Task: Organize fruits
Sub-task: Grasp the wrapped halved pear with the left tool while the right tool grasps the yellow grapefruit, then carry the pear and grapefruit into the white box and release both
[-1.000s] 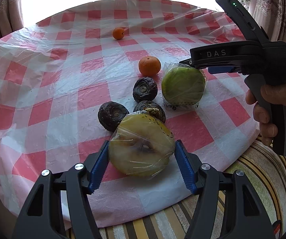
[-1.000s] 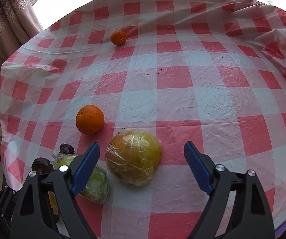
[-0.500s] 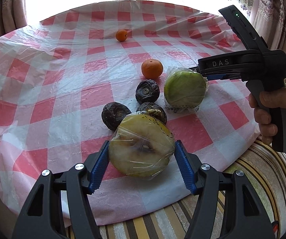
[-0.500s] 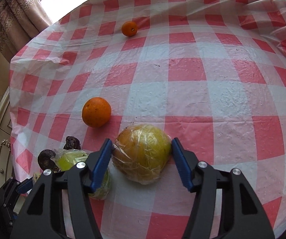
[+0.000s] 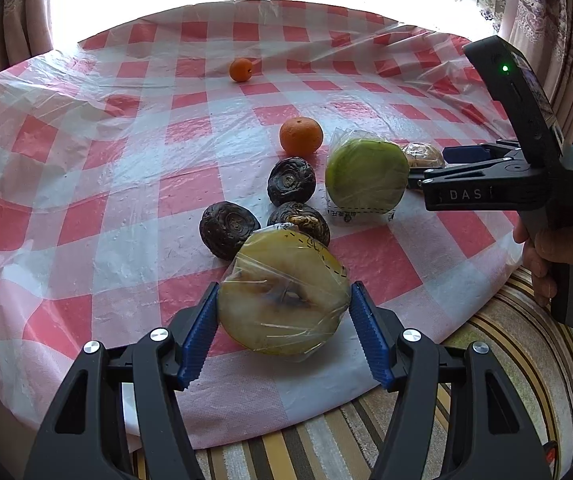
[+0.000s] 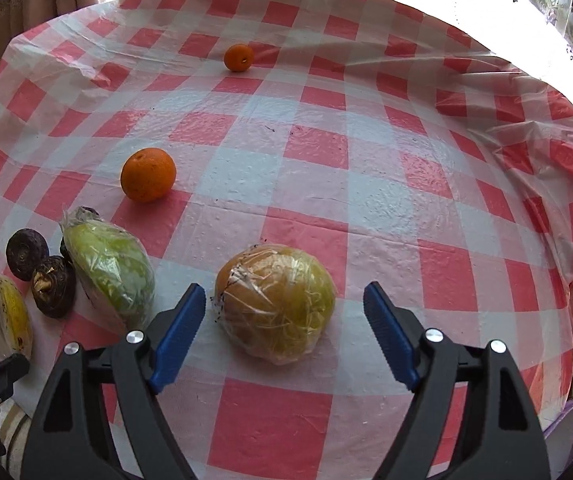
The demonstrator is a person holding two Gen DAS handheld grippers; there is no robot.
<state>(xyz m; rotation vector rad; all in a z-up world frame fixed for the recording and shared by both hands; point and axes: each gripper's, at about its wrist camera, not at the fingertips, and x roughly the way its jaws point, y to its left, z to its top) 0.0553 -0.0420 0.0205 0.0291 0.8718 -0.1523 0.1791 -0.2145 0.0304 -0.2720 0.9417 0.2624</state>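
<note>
**A:** Where did the fruit lie relative to the fingers?

**B:** On the checked tablecloth (image 6: 366, 184). The wrapped yellow-orange fruit (image 6: 274, 304) sat between the right gripper (image 6: 282, 332) fingers, with a gap on each side, wider on its right. The wrapped cut half (image 5: 284, 304) sat between the left gripper (image 5: 284, 330) fingers, both blue pads (image 5: 198, 334) at its sides.

**A:** What lay around them?

**B:** Largest first: a wrapped green half (image 5: 366, 178) just left of the right gripper's left finger, then an orange (image 6: 148, 175) farther back. Three dark wrinkled fruits (image 5: 228, 229) clustered between the cut half and the green half, the nearest touching the cut half's far edge. A small orange (image 6: 238, 57) stood well apart near the far side. Nothing blocked the yellow-orange fruit from the front.

**A:** And the fingers themselves?

**B:** The right pair was spread wide, touching nothing. The left pair was closed in against the cut half, holding it; I couldn't tell whether it was lifted off the cloth.
</note>
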